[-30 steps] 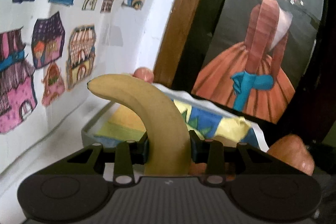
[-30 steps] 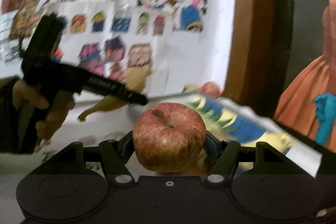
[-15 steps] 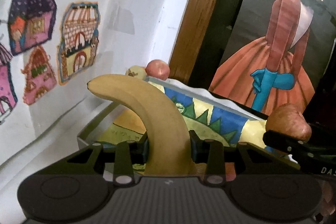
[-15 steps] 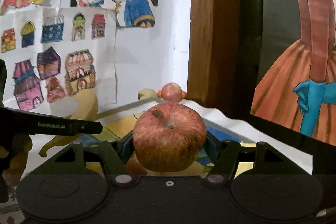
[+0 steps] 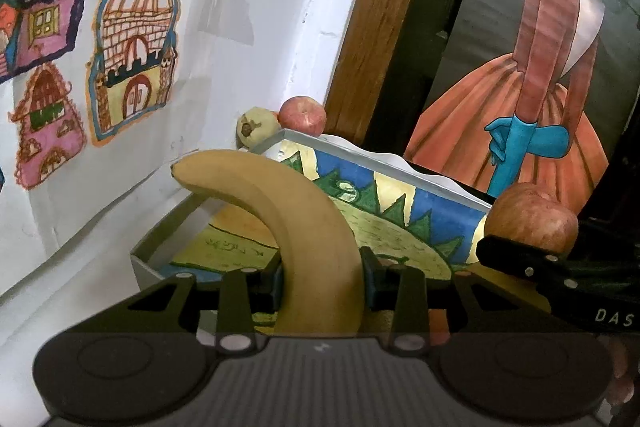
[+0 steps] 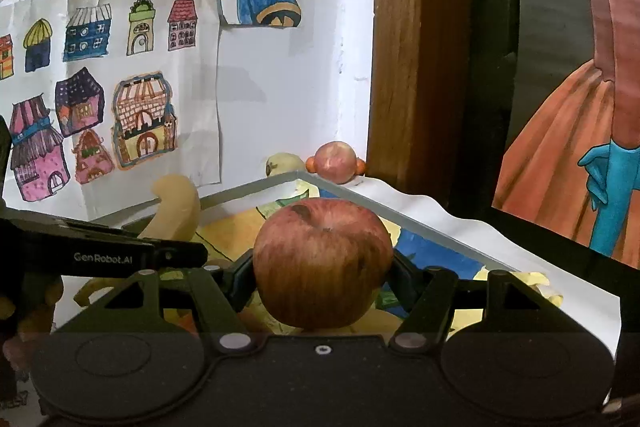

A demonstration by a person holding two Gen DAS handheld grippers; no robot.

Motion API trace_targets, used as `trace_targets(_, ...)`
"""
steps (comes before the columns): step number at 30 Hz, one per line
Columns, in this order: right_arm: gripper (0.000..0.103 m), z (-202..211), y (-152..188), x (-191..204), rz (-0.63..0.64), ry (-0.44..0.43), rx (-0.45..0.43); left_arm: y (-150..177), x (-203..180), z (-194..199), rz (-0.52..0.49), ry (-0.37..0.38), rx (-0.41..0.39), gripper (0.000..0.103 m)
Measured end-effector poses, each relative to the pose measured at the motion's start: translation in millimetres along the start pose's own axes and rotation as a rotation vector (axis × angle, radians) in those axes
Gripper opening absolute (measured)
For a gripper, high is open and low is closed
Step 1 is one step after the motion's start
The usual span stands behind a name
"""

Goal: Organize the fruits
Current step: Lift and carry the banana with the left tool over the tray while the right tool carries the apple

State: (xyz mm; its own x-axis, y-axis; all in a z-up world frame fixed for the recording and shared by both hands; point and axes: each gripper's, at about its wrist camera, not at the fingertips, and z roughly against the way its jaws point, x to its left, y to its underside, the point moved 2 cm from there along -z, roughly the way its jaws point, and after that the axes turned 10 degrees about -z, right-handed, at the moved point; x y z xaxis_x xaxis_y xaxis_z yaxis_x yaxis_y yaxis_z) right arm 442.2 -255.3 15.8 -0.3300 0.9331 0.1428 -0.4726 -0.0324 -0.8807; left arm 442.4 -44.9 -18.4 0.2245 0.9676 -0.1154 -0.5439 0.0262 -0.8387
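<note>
Both grippers advanced toward the tray (image 5: 404, 169); its near rim now sits just ahead of the left jaws and under the banana (image 5: 304, 227), and it fills the space directly beyond the right jaws. Right gripper (image 6: 323, 273) with its apple (image 6: 323, 263) swung in from off to the side, now close beside the left jaws on their right (image 5: 528, 223). Left gripper (image 6: 176, 251) now a black bar just left of the right jaws; motion blur gone.

Grey tray (image 5: 141, 259) on white surface (image 5: 80, 279)
</note>
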Motion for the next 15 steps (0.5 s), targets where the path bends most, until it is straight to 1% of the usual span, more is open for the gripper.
trace_targets(10, 0.069, -5.6, 0.4, 0.3, 0.000, 0.005, 0.010, 1.9, 4.8, -2.5, 0.016, -0.011, 0.005, 0.041)
trace_targets(15, 0.069, -6.1, 0.5, 1.5, 0.009, 0.008, 0.008, 3.4, 7.4, -4.0, 0.014, -0.029, 0.013, 0.042)
